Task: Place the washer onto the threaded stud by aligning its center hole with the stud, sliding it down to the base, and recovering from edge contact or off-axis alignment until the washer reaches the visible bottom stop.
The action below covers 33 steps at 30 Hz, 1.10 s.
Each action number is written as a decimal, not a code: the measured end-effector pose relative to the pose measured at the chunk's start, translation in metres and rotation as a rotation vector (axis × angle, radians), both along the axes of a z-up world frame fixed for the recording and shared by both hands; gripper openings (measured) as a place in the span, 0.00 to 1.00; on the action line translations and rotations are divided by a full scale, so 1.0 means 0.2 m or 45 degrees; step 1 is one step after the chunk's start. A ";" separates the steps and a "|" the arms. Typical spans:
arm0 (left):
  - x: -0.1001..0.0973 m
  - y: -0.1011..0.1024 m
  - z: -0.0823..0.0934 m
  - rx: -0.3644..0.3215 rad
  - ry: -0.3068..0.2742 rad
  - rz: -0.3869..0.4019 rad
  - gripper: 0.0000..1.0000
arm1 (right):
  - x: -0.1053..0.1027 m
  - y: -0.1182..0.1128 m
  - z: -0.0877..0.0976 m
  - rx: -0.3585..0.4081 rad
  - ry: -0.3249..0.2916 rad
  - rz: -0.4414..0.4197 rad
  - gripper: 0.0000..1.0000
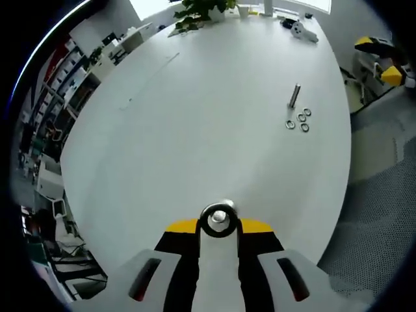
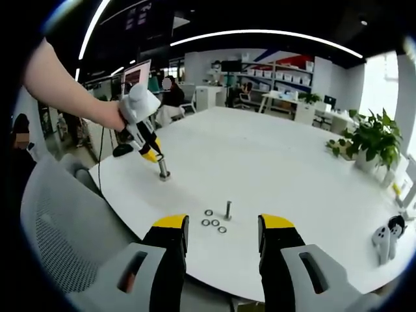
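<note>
left hand-held gripper (image 1: 219, 224) clamped on stud (image 1: 219, 218); right hand-held gripper (image 2: 223, 229) wide above washers (image 2: 214, 221)

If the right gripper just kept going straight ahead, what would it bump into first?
Probably the loose washers on the white table, with the upright stud just behind them. They lie between the open jaws of the right gripper, though depth is hard to judge, so it may meet the table edge first.
</note>
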State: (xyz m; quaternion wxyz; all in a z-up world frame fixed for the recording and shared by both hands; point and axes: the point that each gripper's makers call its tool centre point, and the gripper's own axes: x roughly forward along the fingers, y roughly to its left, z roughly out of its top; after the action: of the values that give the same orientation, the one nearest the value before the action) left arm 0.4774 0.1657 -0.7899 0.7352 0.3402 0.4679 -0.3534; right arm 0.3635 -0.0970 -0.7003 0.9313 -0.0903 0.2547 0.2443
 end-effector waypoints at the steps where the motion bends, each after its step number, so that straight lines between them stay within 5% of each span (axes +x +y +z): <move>1: 0.00 0.00 -0.01 0.003 0.002 -0.005 0.19 | 0.00 0.00 0.00 -0.002 0.001 -0.001 0.45; 33: 0.03 -0.01 -0.19 0.058 0.091 -0.038 0.19 | 0.00 -0.01 -0.02 -0.018 0.022 -0.010 0.45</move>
State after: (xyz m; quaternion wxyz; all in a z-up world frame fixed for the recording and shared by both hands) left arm 0.4826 0.1645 -0.8277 0.7046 0.3510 0.4967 -0.3657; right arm 0.3637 -0.0989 -0.7043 0.9293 -0.0936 0.2648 0.2397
